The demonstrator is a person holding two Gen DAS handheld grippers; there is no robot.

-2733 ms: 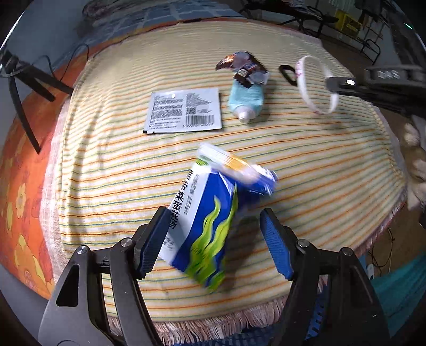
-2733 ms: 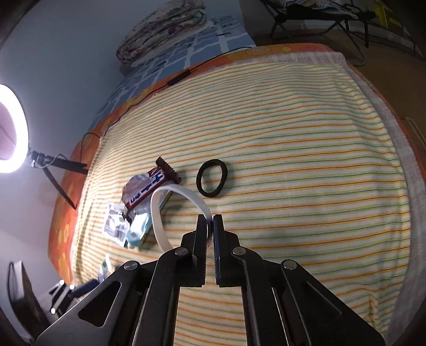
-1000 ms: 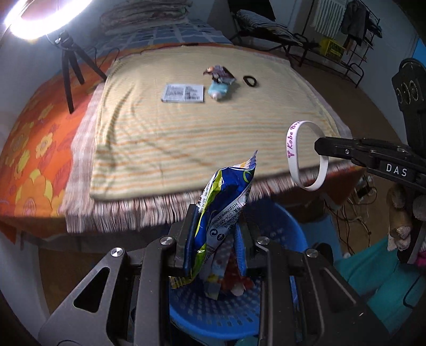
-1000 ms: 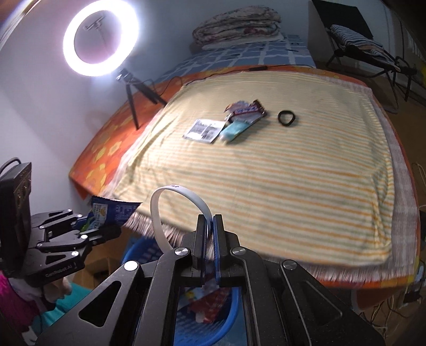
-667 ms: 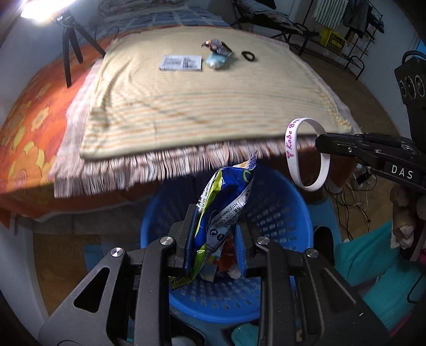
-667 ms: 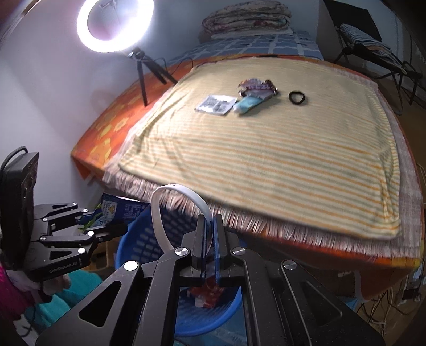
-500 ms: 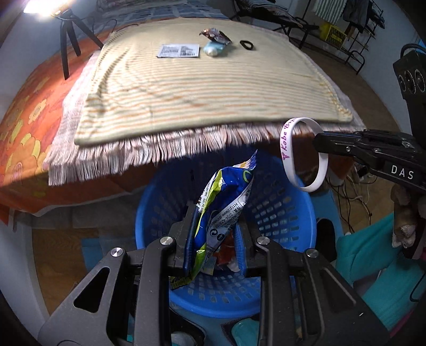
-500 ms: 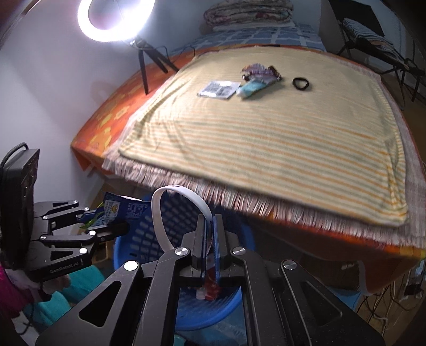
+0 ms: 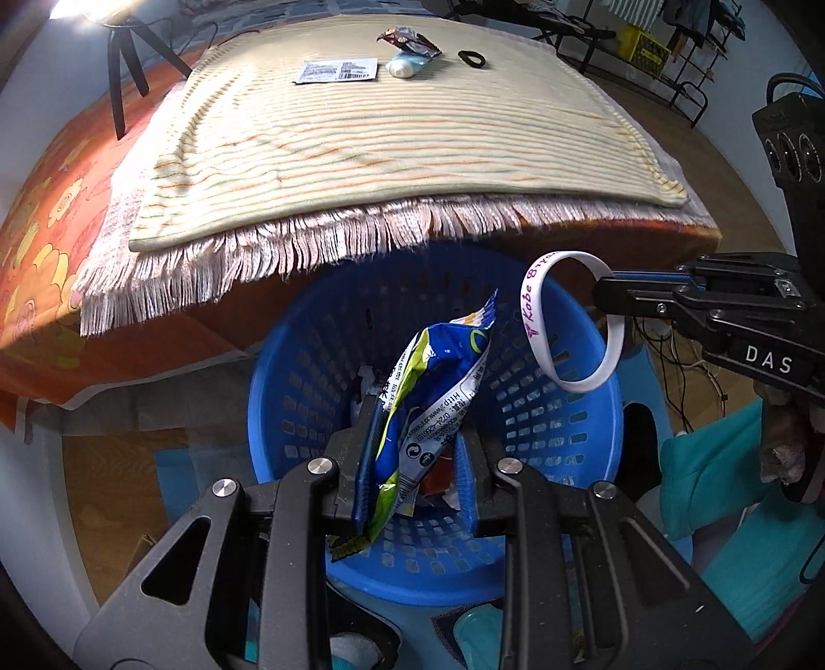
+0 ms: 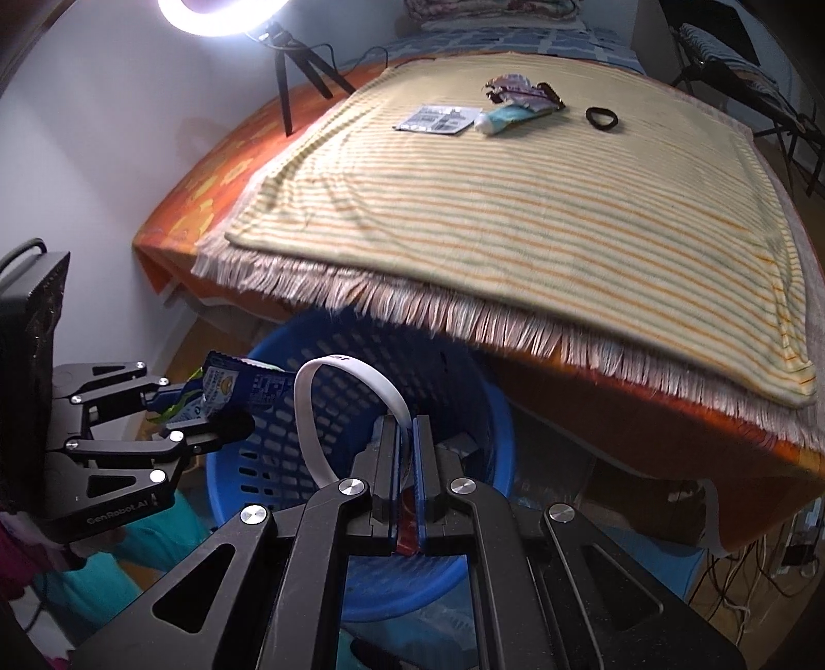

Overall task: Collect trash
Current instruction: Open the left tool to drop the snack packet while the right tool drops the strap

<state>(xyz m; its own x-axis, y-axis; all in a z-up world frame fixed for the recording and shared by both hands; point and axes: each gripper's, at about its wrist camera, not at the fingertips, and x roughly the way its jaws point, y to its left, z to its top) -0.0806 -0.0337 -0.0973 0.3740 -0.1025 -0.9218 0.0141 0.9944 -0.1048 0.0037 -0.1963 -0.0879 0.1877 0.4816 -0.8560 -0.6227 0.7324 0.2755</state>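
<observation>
Left gripper clamps a snack bag above the blue basket; right gripper pinches a white wristband there too.

Black claw, blue pads, silver screws

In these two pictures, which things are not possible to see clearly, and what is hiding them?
- Basket contents: in the left wrist view the snack bag and the left tool cover most of the blue basket floor; only red and white scraps show.
- Wristband text: only partly readable, it curves away.
- Flat packet print: too small in both views.
- Ring light: cut off by the top edge, right wrist view.
</observation>
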